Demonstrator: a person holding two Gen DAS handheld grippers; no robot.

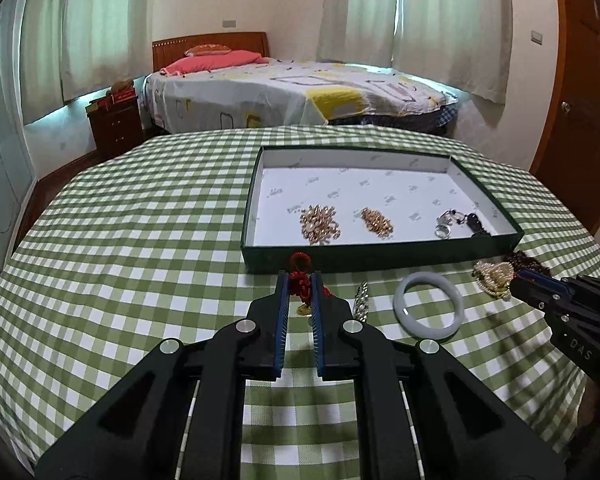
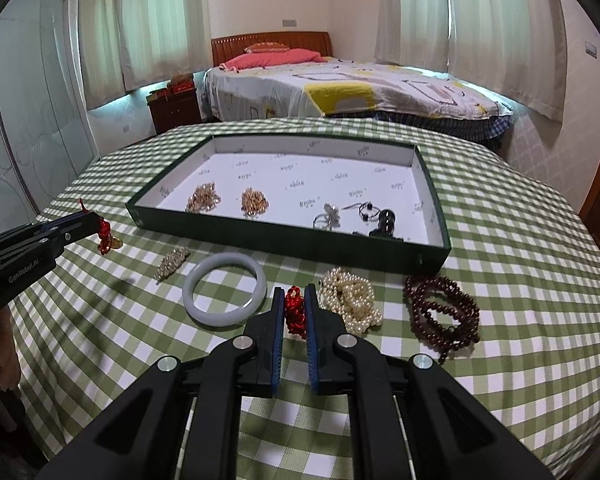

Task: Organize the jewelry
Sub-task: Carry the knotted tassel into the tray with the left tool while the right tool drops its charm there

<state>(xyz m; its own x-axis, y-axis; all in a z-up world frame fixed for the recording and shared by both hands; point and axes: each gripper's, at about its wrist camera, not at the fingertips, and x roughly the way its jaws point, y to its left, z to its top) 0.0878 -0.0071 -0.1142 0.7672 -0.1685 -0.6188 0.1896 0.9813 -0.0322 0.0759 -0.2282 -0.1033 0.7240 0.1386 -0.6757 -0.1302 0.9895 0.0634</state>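
Note:
My left gripper [image 1: 300, 284] is shut on a red knotted cord [image 1: 299, 276] with a gold charm [image 1: 304, 310] hanging below, just in front of the green tray [image 1: 380, 258]. It also shows in the right wrist view [image 2: 96, 224], cord [image 2: 105, 236] dangling above the cloth. My right gripper [image 2: 294, 300] is shut on another red cord piece [image 2: 295, 312], beside the pearl necklace [image 2: 352, 300]. The tray [image 2: 284, 242] holds two gold pieces [image 2: 204, 202], [image 2: 254, 202], silver rings [image 2: 328, 216] and dark items [image 2: 386, 218].
On the green checked tablecloth lie a white jade bangle [image 2: 224, 294], a silver hair clip [image 2: 172, 262] and a dark red bead bracelet [image 2: 444, 312]. The bangle [image 1: 428, 306] and the clip [image 1: 362, 304] also show in the left wrist view. A bed stands behind the table.

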